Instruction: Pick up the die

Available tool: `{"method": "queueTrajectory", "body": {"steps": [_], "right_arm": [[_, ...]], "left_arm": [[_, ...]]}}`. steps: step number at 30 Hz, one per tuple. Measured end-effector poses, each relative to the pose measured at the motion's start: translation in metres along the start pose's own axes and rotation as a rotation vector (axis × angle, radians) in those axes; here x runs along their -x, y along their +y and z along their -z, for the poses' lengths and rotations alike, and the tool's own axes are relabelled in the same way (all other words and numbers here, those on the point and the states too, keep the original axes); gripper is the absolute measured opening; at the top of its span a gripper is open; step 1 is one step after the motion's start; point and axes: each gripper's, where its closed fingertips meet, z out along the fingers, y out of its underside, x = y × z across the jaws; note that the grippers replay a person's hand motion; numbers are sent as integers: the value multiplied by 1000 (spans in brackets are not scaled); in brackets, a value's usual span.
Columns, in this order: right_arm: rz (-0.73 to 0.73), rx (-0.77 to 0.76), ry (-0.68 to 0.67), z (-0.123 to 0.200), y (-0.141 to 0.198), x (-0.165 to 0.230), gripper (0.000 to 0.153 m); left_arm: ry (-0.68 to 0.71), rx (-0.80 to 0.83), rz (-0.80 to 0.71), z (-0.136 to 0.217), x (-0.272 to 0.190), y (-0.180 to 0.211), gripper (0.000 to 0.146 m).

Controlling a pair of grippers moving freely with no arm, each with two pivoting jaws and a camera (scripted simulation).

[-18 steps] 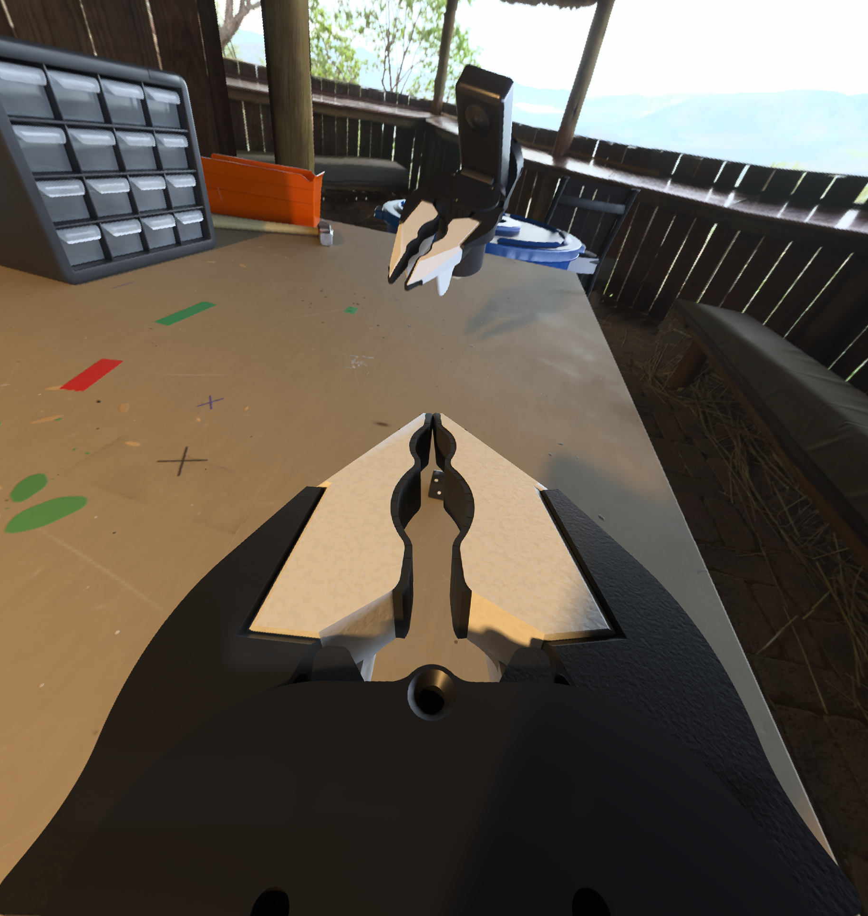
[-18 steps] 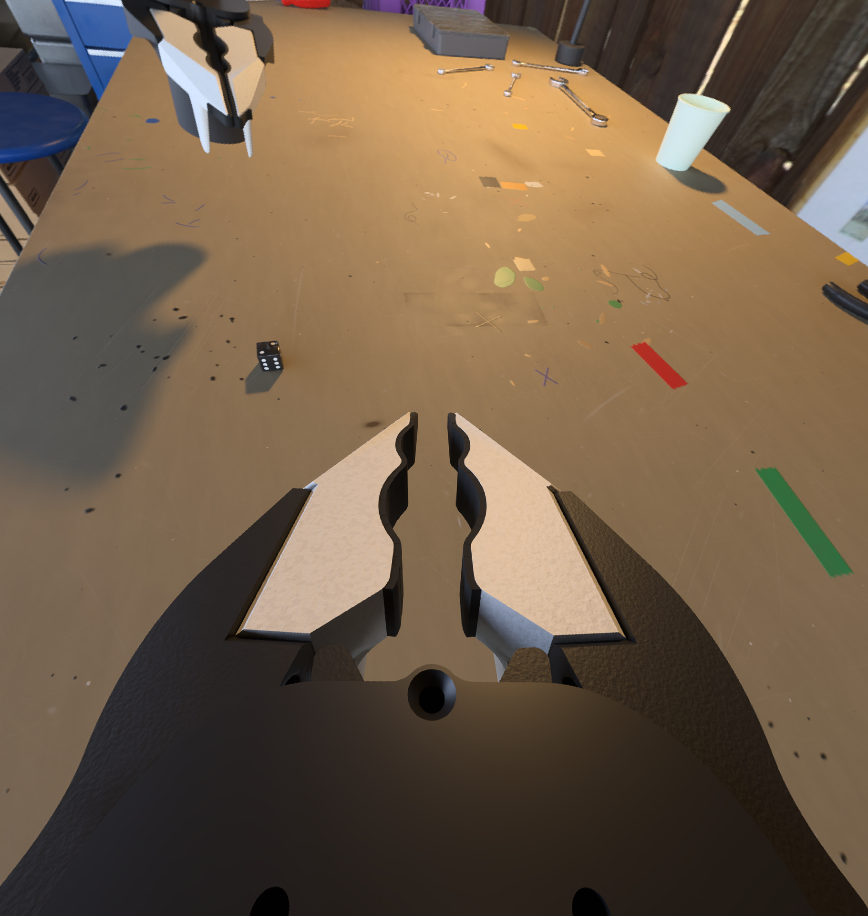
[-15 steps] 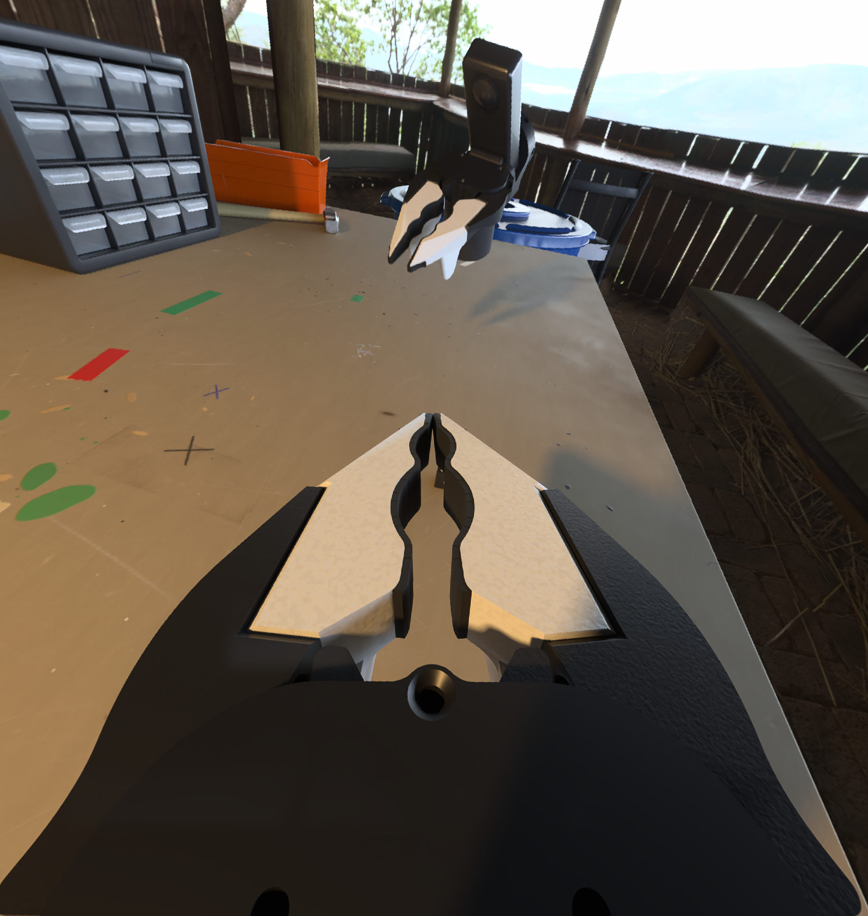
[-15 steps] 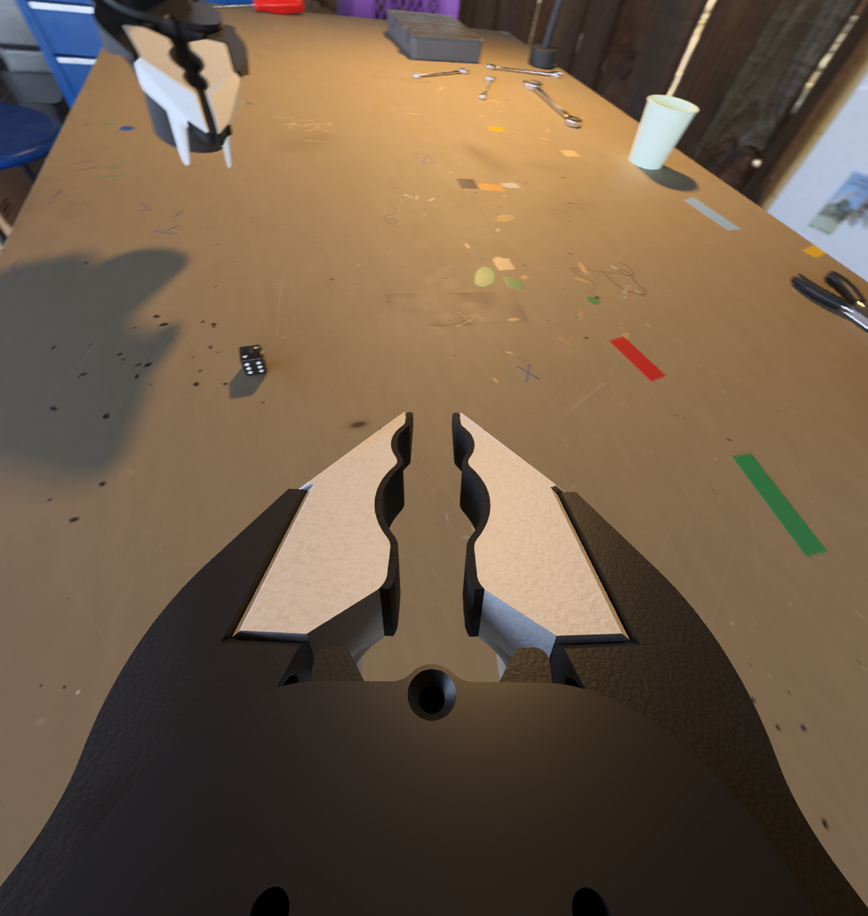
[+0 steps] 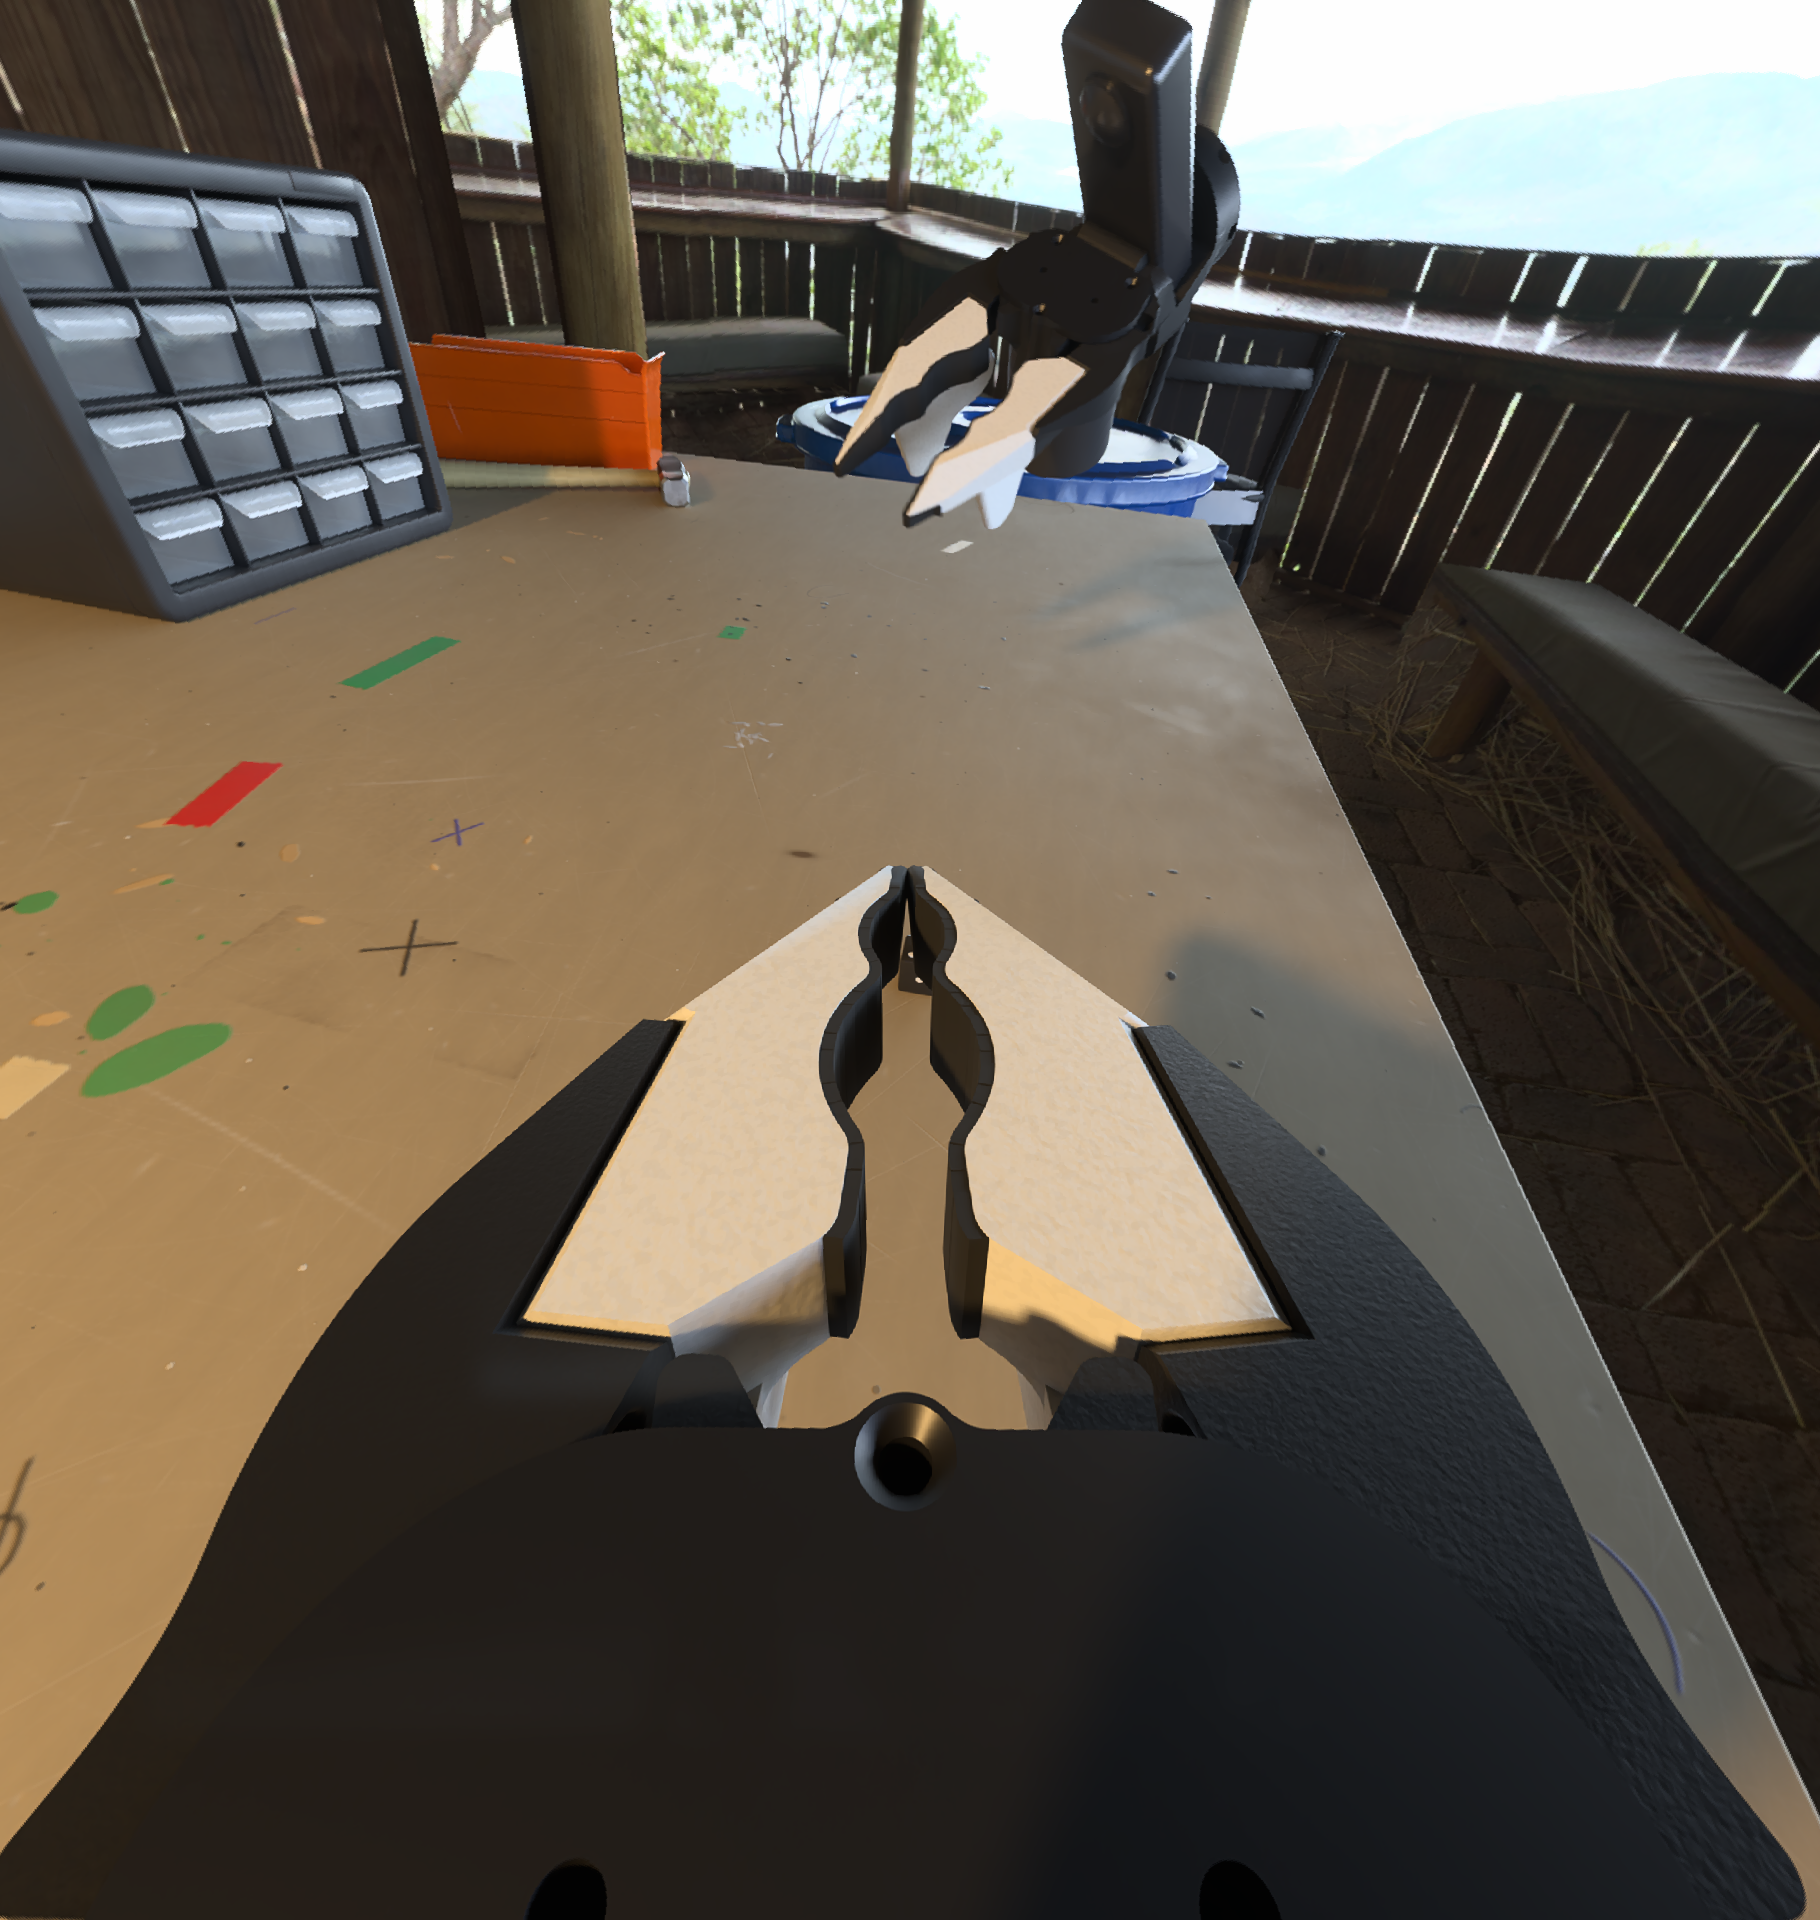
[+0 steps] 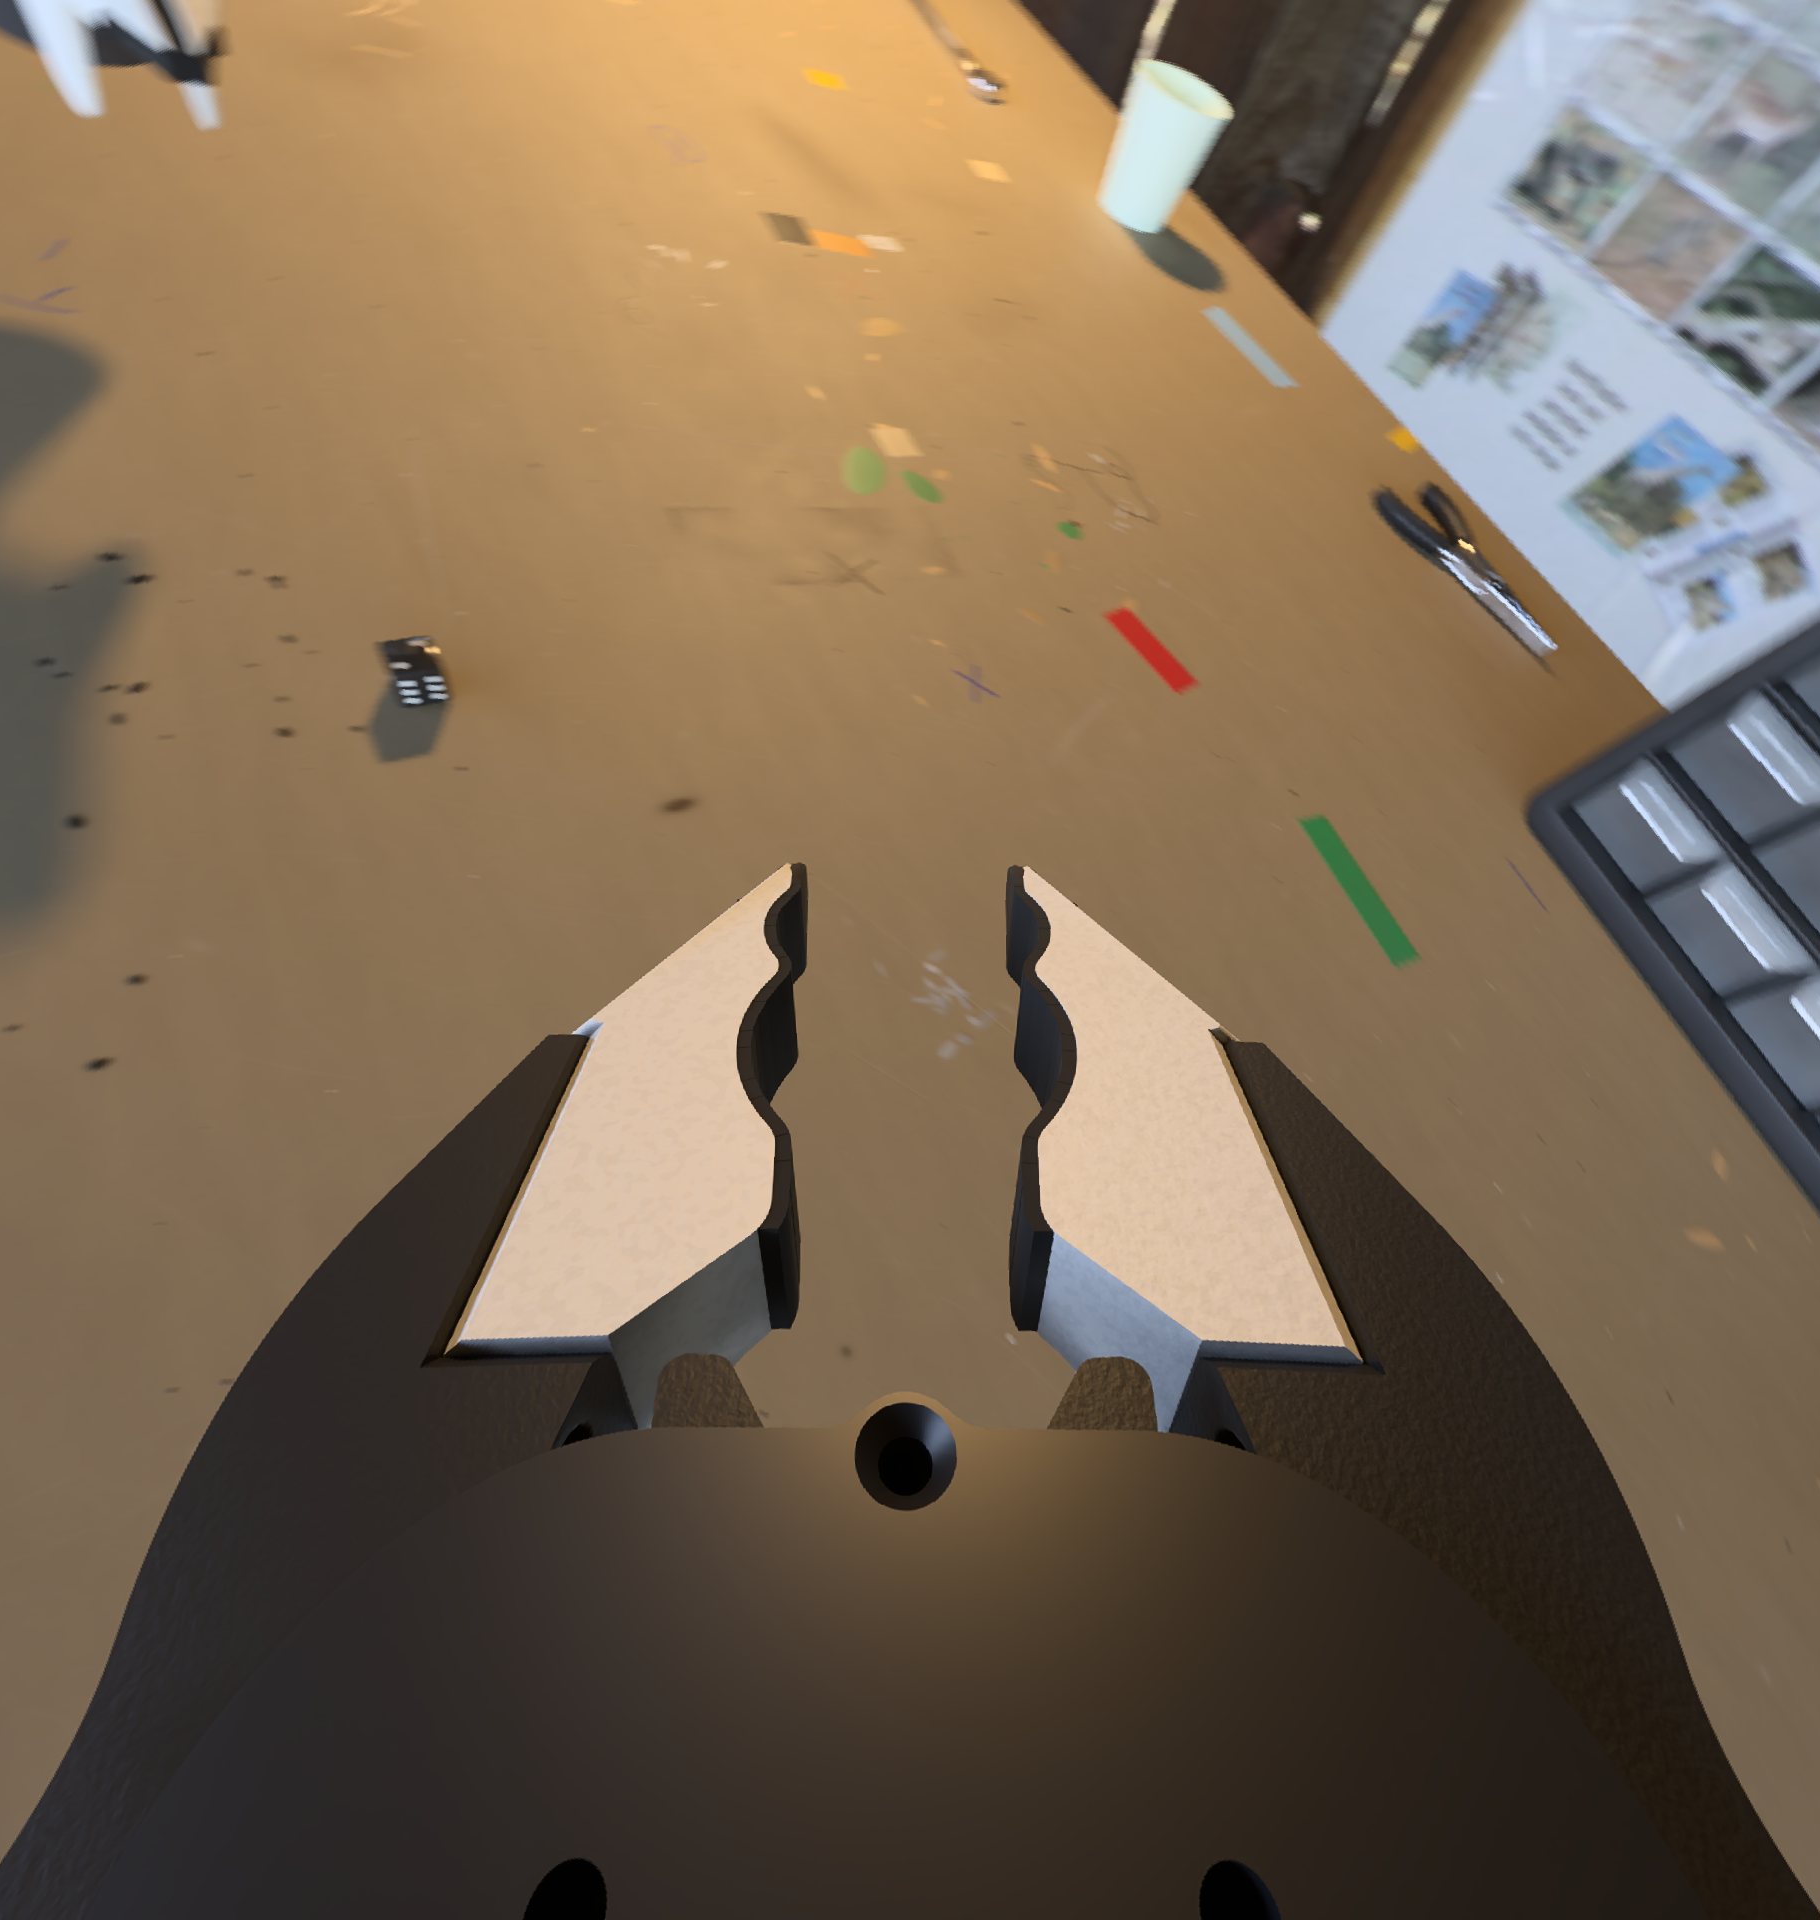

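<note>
The die (image 6: pixel 414 670) is small and black with white pips. It lies on the brown table (image 6: pixel 573 312), ahead and to the left of my right gripper (image 6: pixel 906 873). My right gripper is open and empty, above the table. It also shows far off in the left wrist view (image 5: pixel 880 490), hovering with its fingers apart. My left gripper (image 5: pixel 906 873) is shut with its tips touching and holds nothing. A sliver of the die (image 5: pixel 913 961) shows on the table through the gap behind those tips.
A grey drawer cabinet (image 5: pixel 179 353), an orange bin (image 5: pixel 537 400) and a small metal piece (image 5: pixel 674 481) stand at the table's far end. A pale cup (image 6: pixel 1160 145) and pliers (image 6: pixel 1467 566) lie by one long edge. A bench (image 5: pixel 1664 707) stands beyond the other long edge.
My right gripper has opened wider and swung to the right, bringing the drawer cabinet into its view. My left gripper has stayed shut and hardly moved.
</note>
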Motion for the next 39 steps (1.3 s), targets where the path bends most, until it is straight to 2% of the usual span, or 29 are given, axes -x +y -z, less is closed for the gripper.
{"method": "queueTrajectory", "body": {"steps": [3,8,13,17,20,25,27,31,35,39], "right_arm": [[44,11,-122,-18,-16,42,38],[26,62,-367,-73,-22,104,39],[50,176,-481,-120,-18,141,39],[107,282,-542,-138,-8,160,39],[141,337,-575,-142,0,168,37],[146,341,-596,-145,-2,170,25],[156,342,-604,-145,-2,171,16],[195,324,-585,-144,-2,170,16],[162,234,-583,-124,-16,159,16],[153,93,-548,-88,-55,139,16]], "left_arm": [[6,0,-15,4,-4,-1,0],[-7,-15,-44,13,-9,-6,0],[-25,-21,-70,21,-16,-8,0],[-20,-24,-84,25,-21,-9,0],[-19,-24,-87,28,-23,-7,0],[-6,-18,-85,30,-25,-3,0],[-5,-23,-85,31,-26,-4,0],[-20,-67,-82,35,-26,-8,0],[-9,-100,-70,37,-29,-10,0],[5,-91,-63,32,-30,-7,0]]}}
